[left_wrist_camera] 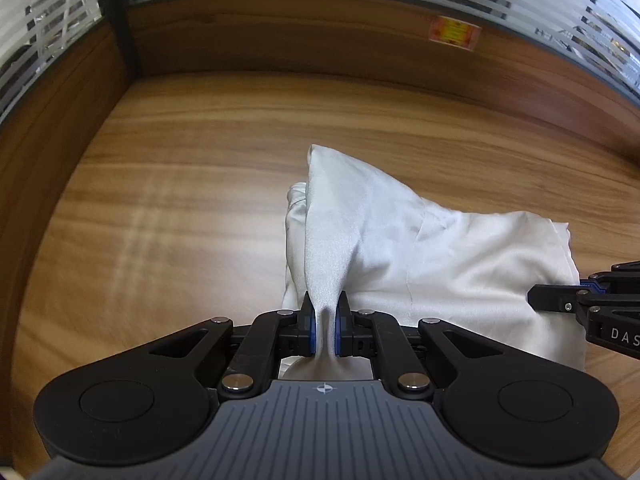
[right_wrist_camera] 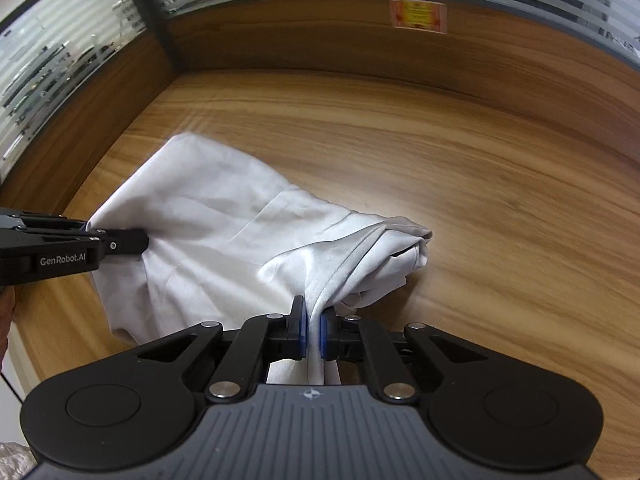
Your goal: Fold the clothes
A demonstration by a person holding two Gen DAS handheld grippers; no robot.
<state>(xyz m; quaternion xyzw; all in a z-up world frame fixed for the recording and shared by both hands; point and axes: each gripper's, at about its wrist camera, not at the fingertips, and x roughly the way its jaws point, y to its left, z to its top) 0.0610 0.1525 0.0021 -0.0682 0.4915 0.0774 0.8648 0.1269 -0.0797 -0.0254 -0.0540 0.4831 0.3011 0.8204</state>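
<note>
On glossy wood-grain desk [left_wrist_camera: 160, 200], both tools pinch smooth, creased white garment [left_wrist_camera: 460, 256].

The white garment [left_wrist_camera: 400, 248] lay bunched and creased on the bench, a pinched fold rising at 6 o'clock.

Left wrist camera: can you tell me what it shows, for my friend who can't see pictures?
The left gripper is shut on a bunched fold of a white garment, lifting it off a wooden table. The right gripper reaches in from the right edge onto the same cloth. Frosted glass panels stand behind the table.
</note>
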